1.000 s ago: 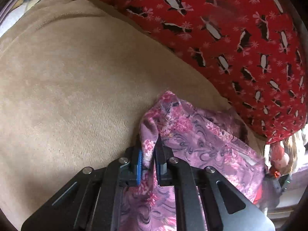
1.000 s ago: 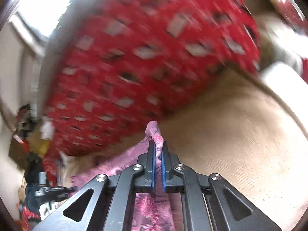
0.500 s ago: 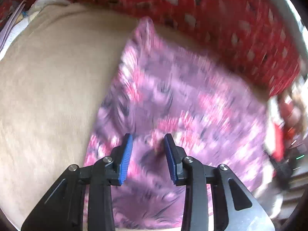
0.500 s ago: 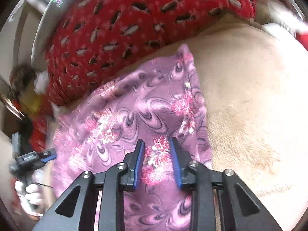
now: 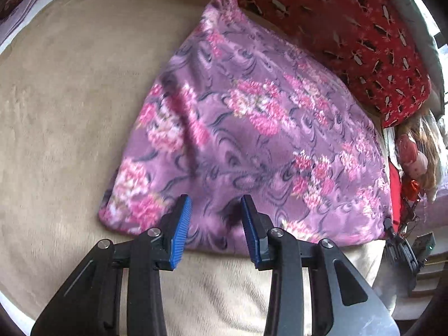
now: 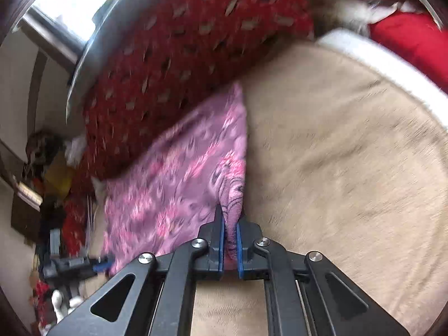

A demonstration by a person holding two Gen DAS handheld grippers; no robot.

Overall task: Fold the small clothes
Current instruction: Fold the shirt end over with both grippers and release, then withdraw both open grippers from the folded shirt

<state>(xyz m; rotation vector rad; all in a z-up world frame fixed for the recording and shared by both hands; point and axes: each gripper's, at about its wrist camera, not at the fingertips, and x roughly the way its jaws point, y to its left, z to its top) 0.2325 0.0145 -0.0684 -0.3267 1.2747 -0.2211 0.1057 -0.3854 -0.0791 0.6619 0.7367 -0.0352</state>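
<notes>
Your left gripper point(image 5: 215, 224) stands part open with nothing between its blue pads, poised over the near edge of the purple flowered cloth point(image 5: 252, 128), which lies spread and fairly flat on the tan blanket point(image 5: 64, 117) with its far corner against the red pillow point(image 5: 350, 22). Your right gripper point(image 6: 230, 240) has just closed on the cloth's near right corner and pinches a bunched fold there, so I judge one fold laid down and the next only beginning, with the rest left to do

Purple floral cloth point(image 5: 252, 128) lies spread flat, one corner pinched up.
</notes>
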